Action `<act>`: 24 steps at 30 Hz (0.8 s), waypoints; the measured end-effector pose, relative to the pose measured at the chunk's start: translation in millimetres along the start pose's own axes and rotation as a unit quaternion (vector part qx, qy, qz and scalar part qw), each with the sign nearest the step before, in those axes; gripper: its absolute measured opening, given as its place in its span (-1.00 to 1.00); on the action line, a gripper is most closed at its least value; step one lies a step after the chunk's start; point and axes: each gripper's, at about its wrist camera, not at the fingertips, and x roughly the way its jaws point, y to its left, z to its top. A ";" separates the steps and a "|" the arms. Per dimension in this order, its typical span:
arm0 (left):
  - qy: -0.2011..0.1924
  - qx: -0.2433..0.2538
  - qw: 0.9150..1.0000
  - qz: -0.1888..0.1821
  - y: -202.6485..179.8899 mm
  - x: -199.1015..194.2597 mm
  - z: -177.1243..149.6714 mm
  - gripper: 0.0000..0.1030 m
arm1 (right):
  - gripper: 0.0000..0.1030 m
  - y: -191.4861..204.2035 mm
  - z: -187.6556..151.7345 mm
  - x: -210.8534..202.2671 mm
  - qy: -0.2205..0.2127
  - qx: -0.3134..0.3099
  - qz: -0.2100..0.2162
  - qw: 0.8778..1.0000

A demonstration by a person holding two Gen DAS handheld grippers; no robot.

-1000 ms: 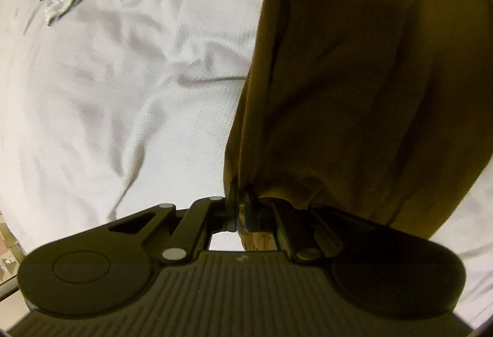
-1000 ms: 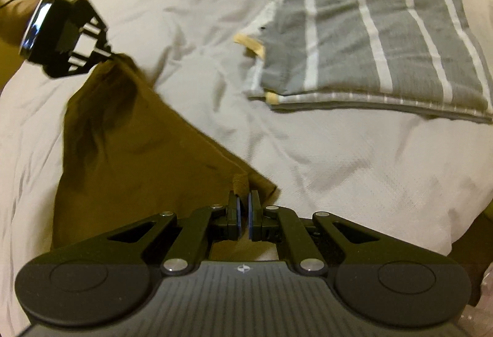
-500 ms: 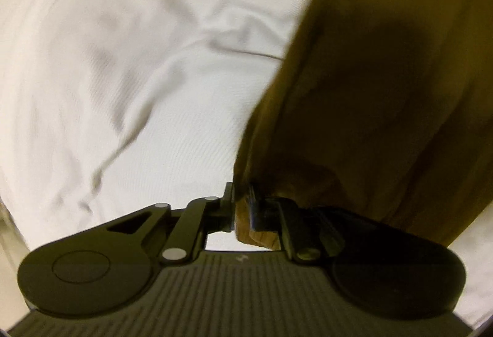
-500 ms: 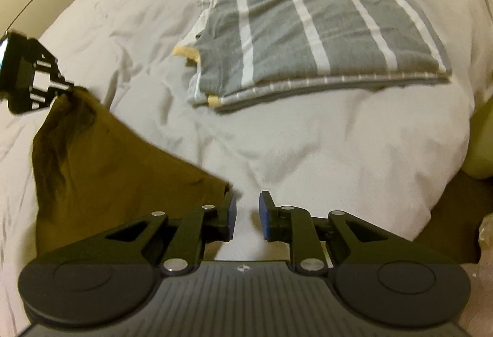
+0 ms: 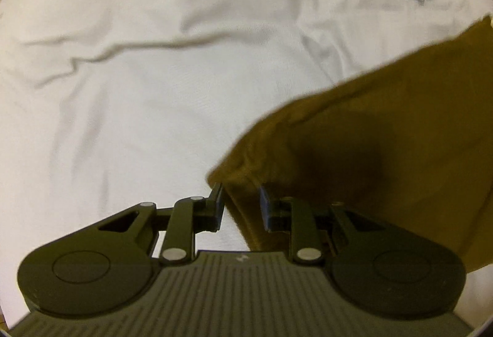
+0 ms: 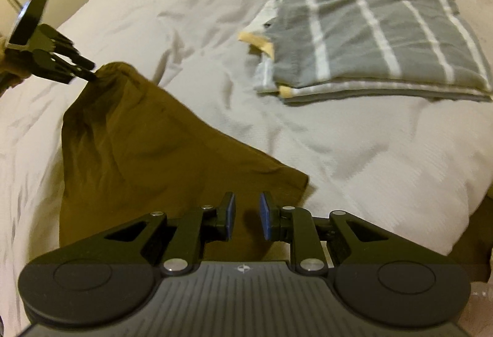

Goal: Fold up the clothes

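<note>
Left wrist view, left gripper [image 5: 239,203] fingers apart around a bunched edge of the brown garment [image 5: 385,145], apparently still touching, right gripper [image 6: 246,215] fingers apart over its near corner, folded striped garment [image 6: 369,38] beyond on white bedding [image 6: 354,158].

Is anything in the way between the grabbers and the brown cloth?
Nothing visible. The brown cloth lies right under the open right gripper, and its edge runs between the parted fingers of the left gripper. The folded striped clothes sit apart, farther back on the white bedding.
</note>
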 end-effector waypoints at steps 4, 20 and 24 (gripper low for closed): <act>-0.006 -0.062 0.998 -0.020 5.7 16.4 -2.8 -0.57 | -0.57 -5.1 0.6 7.3 0.009 -0.003 -0.004 1.000; -0.050 -0.126 0.991 0.002 31.1 9.8 -23.2 -0.81 | -0.55 -7.3 15.5 21.8 0.015 -0.019 -0.009 1.000; -0.049 -0.151 0.987 0.004 37.4 12.8 -23.8 -0.63 | -0.47 -7.9 9.7 26.2 0.034 -0.021 -0.015 0.999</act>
